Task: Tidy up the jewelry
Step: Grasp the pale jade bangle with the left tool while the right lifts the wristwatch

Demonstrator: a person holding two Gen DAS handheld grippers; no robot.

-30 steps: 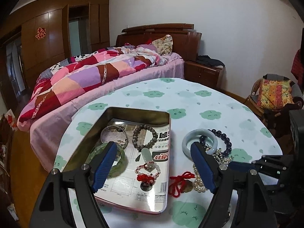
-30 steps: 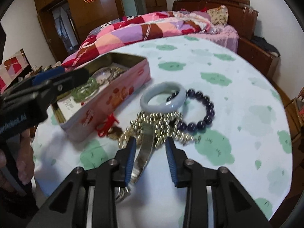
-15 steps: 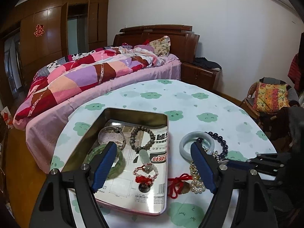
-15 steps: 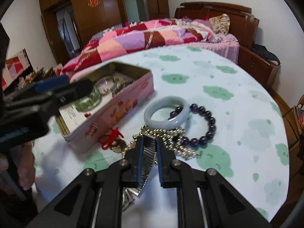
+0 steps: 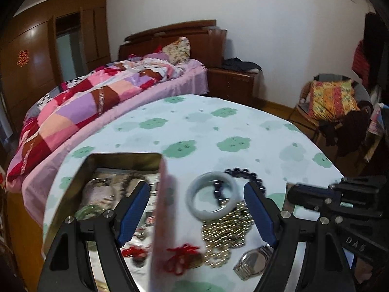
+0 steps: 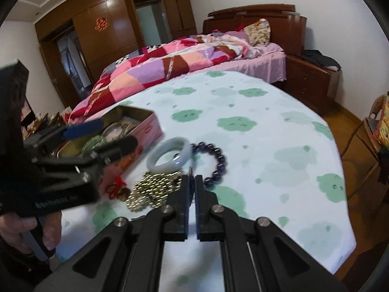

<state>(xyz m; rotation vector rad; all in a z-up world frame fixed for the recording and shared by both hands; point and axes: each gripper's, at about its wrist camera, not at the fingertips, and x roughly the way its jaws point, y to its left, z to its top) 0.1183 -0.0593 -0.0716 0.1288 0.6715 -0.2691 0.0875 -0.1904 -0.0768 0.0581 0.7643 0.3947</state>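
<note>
An open pink tin (image 5: 162,209) (image 6: 145,131) holds bracelets and a green bangle (image 6: 93,143). Beside it on the table lie a pale jade bangle (image 5: 211,198) (image 6: 169,155), a dark bead bracelet (image 6: 216,160), a gold bead necklace (image 5: 226,233) (image 6: 153,189), a red knot charm (image 5: 181,255) and a silver watch (image 5: 254,262). My left gripper (image 5: 197,211) is open, low over the tin's right wall and the bangle. My right gripper (image 6: 193,182) is shut on a thin strip, the watch band, by the gold necklace; the watch head shows only in the left wrist view.
The round table has a white cloth with green cloud prints (image 6: 255,131). A bed with a patchwork quilt (image 6: 184,63) stands behind it. A chair with a yellow cushion (image 5: 333,97) is at the right. A hand (image 6: 36,228) holds the left gripper's handle.
My right gripper closed from open onto the watch band and pulled back. My left gripper moved right and lower, from over the tin's inside to over its right wall and the bangle.
</note>
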